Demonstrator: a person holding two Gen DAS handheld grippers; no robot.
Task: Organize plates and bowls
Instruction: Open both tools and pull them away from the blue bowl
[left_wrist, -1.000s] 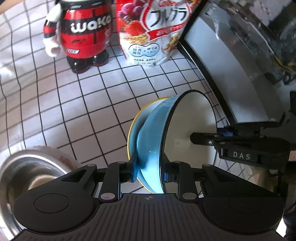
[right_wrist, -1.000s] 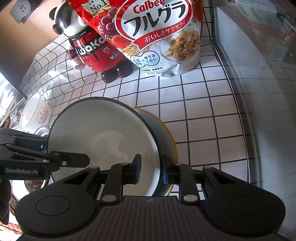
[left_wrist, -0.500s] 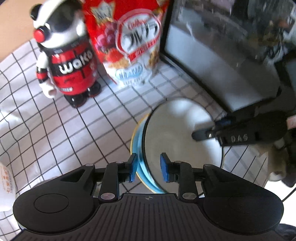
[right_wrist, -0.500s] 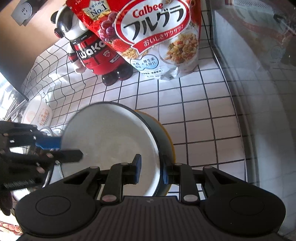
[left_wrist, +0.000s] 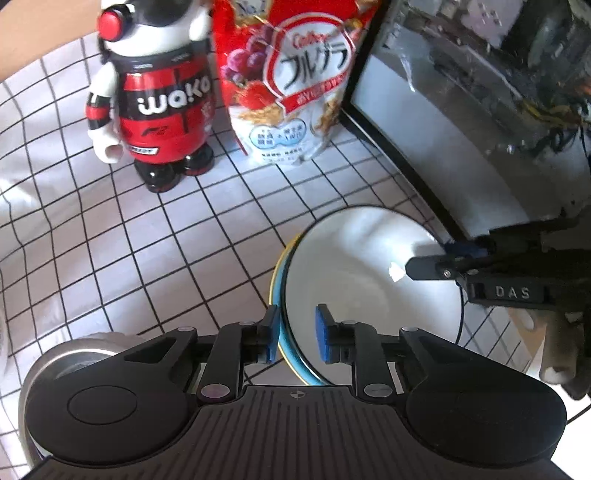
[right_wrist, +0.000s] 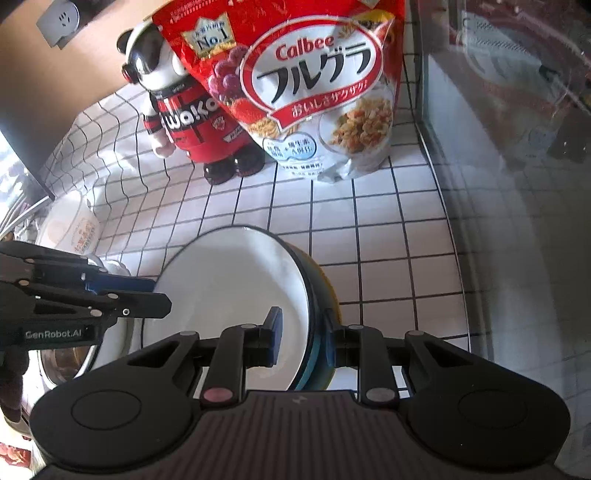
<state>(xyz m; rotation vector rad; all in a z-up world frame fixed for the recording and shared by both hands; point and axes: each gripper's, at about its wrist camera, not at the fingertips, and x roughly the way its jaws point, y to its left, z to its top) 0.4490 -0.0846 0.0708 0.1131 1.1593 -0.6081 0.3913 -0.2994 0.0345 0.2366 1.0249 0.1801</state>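
Observation:
A blue bowl (left_wrist: 369, 266) with a white inside is tipped up on its edge inside a yellow-rimmed bowl (left_wrist: 274, 273) on the tiled counter. My right gripper (right_wrist: 302, 338) is shut on the blue bowl's (right_wrist: 229, 280) near rim, one finger inside and one outside; the yellow-rimmed bowl (right_wrist: 332, 291) shows just behind. The right gripper (left_wrist: 432, 256) reaches in from the right in the left wrist view. My left gripper (left_wrist: 295, 334) straddles the opposite rim. Its jaws are closing, and a strip of white still shows beside the inner pad. The left gripper (right_wrist: 159, 295) comes in from the left in the right wrist view.
A red-and-black panda figure (left_wrist: 155, 99) and a red cereal bag (left_wrist: 295, 81) stand at the back. A glass-fronted appliance (left_wrist: 461, 140) runs along the right. A steel bowl (left_wrist: 74, 362) and a white printed cup (right_wrist: 70, 229) sit at the left.
The blue bowl has tipped from nearly upright to a flatter slant. My left gripper let go of the rim, drew back a little, and its jaws are narrowing again. The right grip held.

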